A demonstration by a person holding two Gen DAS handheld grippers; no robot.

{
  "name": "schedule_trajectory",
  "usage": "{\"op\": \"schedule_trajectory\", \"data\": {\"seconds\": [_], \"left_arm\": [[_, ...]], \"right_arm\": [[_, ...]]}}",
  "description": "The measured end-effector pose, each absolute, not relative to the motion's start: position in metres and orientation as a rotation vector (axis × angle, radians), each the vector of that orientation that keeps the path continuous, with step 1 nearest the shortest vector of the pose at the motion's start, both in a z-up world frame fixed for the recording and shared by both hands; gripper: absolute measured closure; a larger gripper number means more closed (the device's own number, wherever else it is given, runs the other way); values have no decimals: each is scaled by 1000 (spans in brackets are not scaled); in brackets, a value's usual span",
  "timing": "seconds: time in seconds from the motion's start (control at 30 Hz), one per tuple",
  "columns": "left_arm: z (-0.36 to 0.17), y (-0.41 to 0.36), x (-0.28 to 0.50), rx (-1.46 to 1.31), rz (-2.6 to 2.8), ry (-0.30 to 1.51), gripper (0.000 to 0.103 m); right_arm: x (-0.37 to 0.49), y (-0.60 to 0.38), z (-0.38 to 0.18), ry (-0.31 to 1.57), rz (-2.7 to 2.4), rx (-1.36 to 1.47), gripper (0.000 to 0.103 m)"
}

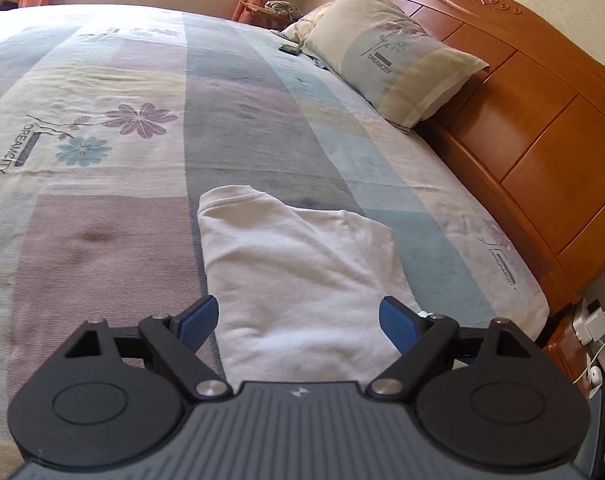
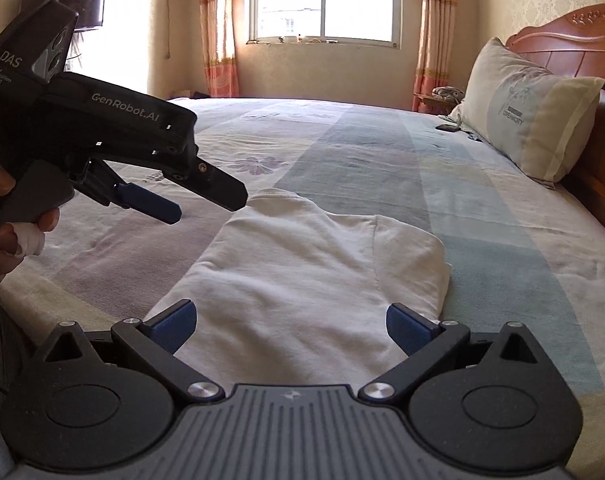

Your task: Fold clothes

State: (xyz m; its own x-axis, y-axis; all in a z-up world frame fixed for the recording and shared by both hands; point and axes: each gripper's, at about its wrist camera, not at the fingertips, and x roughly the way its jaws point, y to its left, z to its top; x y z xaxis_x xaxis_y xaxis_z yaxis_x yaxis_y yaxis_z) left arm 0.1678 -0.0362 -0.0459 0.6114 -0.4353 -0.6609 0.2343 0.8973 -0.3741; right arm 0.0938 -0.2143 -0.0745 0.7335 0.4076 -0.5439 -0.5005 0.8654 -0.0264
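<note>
Hovering over the near end of the white garment (image 1: 298,264), the left gripper (image 1: 298,316) has its blue pads spread wide with nothing clamped between them. To its right, the right gripper (image 2: 290,324) is equally wide open and empty above the same cloth, which lies partly folded on the near side of the patterned bedspread (image 1: 102,92), pillow (image 1: 394,60) and wooden headboard (image 1: 522,92) far right

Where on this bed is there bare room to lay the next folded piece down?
Bare bedspread spreads wide left of the white garment, toward the window. A narrower strip runs between garment and headboard. Crowded up by the pillow and phone.
</note>
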Motion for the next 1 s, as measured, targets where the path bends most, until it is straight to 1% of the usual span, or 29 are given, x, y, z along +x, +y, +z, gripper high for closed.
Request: {"op": "schedule_trajectory", "data": {"seconds": [0.13,0.23,0.33,0.5,0.63,0.73,0.93,1.0], "left_arm": [[-50,-24,159,-267,-362,836,15],[-51,-14,153,-256,-340,830,15],[-53,-5,152,-267,-342,827,15],[-56,-1,151,-272,-363,824,15],[-57,-1,150,-241,-347,823,15],[-58,-1,149,-218,-334,822,15],[-61,-15,151,-187,-369,831,15],[-61,-20,151,-170,-380,834,15]], "right_arm": [[99,-175,-85,562,541,-269,0],[104,-158,-103,673,561,-298,0],[91,-157,-99,658,578,-307,0],[97,-170,-81,585,485,-267,0],[123,-198,-97,670,387,-214,0],[122,-220,-107,711,352,-178,0],[113,-223,-86,645,364,-130,0],[120,-219,-87,643,378,-131,0]]}}
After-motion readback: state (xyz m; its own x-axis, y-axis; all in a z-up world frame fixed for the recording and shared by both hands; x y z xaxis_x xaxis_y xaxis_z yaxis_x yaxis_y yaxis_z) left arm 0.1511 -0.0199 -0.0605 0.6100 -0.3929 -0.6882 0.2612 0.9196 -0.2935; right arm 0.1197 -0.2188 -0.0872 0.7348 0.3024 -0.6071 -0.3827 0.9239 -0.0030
